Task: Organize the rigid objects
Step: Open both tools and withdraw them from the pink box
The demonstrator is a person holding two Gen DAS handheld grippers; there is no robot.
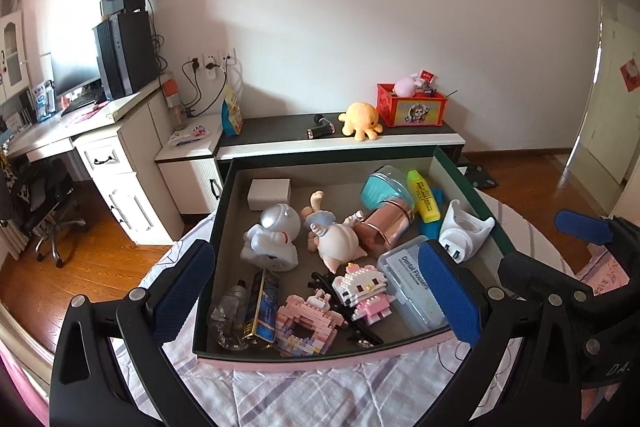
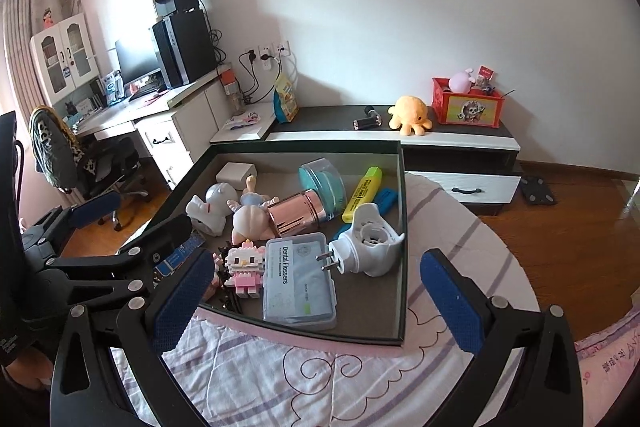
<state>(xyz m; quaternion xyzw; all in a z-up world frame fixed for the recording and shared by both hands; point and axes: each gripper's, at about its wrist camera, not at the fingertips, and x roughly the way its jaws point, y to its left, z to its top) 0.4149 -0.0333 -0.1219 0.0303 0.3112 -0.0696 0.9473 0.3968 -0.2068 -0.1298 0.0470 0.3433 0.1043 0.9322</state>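
Both tongs, left tongs (image 1: pixel 318 291) and right tongs (image 2: pixel 318 301), wide open, empty. Centre over one item in box (image 2: pixel 403 227), lower frame. Close squarely.

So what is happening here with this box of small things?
A person holds a gripper in each hand above a shallow box on a bed. The left gripper and right gripper are both open and hold nothing. In the box lie a dental floss case, a white plug, a pink metal cup, a yellow marker, a doll and brick figures. Nothing is being gripped at this moment.
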